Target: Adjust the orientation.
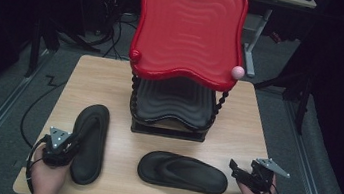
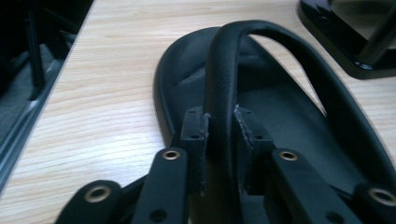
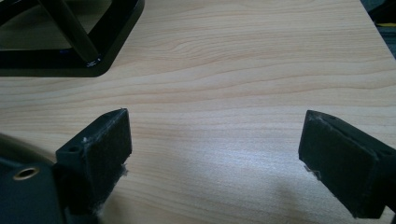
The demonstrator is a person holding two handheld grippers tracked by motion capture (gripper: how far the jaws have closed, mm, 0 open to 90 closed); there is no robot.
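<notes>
Flip-flop (image 2: 280, 121), soft and light, clamped by its pliant strap (image 2: 222, 93) between the left gripper (image 2: 220, 135) pads; right gripper (image 3: 215, 154) released over bare tabletop (image 3: 233, 70).

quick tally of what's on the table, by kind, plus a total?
Black flip-flops: 2 (left flip-flop, its strap between the left gripper fingers; right flip-flop)
Two-tier rack, red tray over black tray: 1 (rack)
Handheld grippers: 2 (the left one, right gripper)
Total: 5
</notes>
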